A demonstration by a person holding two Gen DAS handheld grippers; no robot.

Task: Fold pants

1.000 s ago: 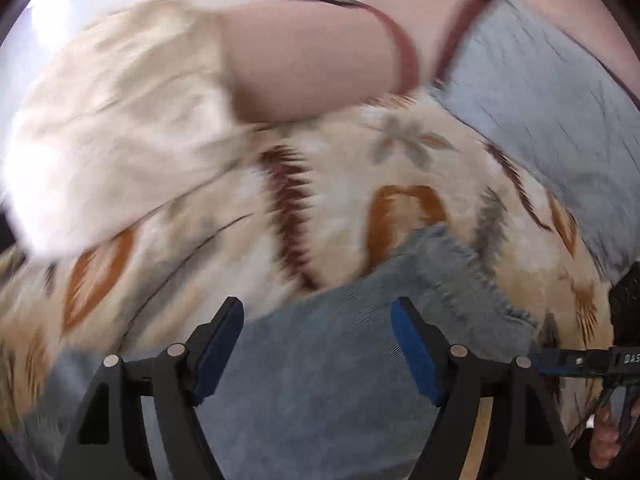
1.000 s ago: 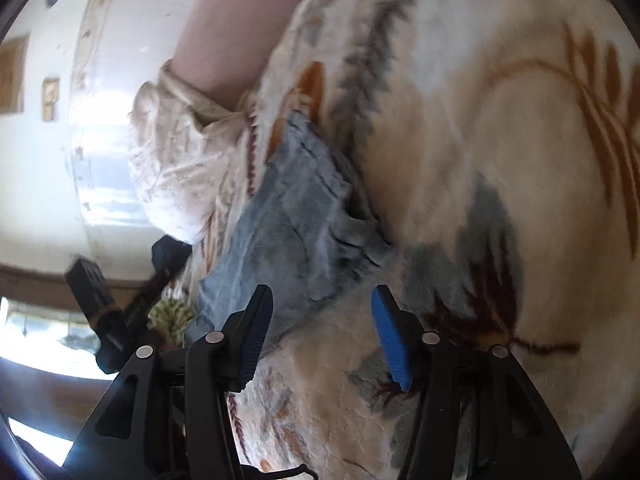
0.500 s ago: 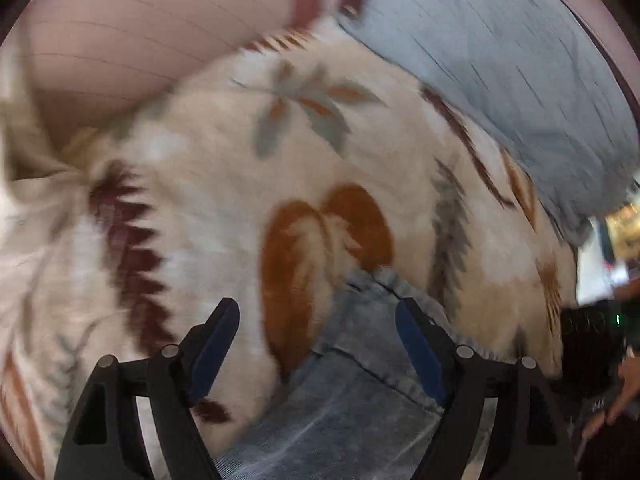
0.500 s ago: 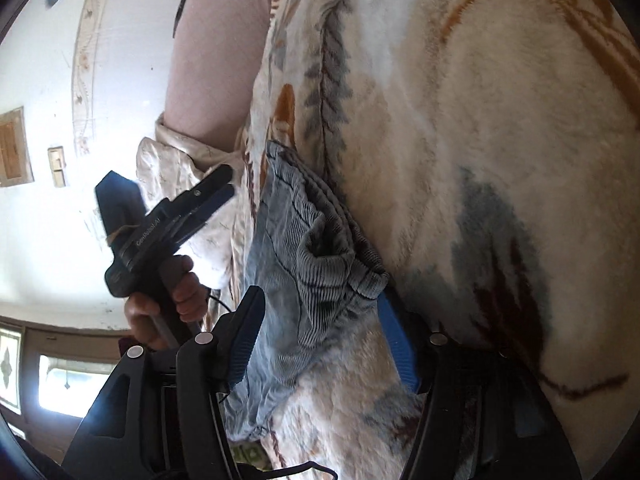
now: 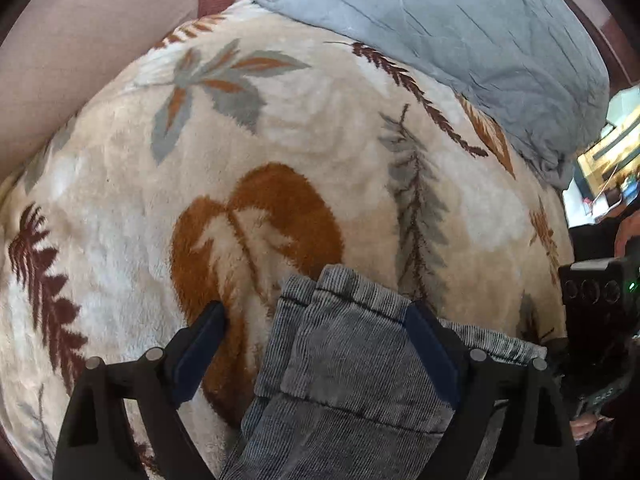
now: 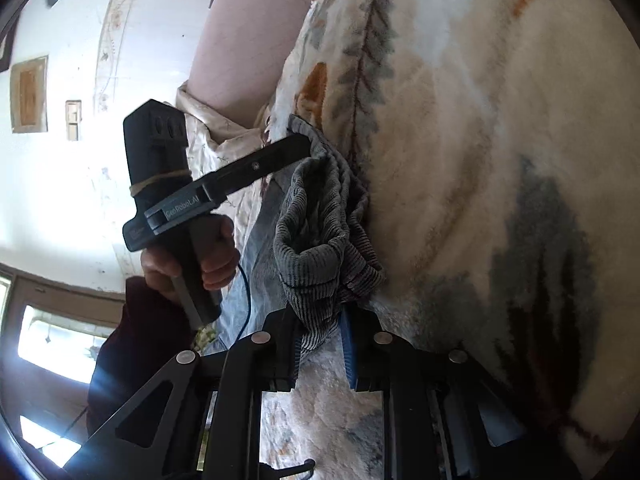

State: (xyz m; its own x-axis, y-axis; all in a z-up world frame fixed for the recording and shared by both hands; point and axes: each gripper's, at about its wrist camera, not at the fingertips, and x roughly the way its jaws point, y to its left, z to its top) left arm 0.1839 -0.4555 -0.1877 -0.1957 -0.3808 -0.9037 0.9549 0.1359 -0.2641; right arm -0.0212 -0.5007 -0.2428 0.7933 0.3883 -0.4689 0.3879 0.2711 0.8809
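Grey-blue corduroy pants point(image 5: 344, 360) lie on a cream blanket with leaf prints point(image 5: 280, 128). My left gripper point(image 5: 316, 344) is open, its fingers low on the blanket astride one corner of the pants' end. In the right wrist view my right gripper point(image 6: 322, 350) is shut on the other corner of the pants point(image 6: 320, 220), and the cloth bunches up above its fingers. The left gripper point(image 6: 296, 148) shows there too, touching the far corner of the pants.
A grey quilted pillow point(image 5: 460, 32) lies at the far end of the bed. A pinkish headboard or wall point(image 5: 72, 48) stands to the left. The right gripper's body point(image 5: 596, 300) shows at the right edge.
My right gripper has closed on the pants' corner. My left gripper has dropped to the blanket at the other corner and stays open.
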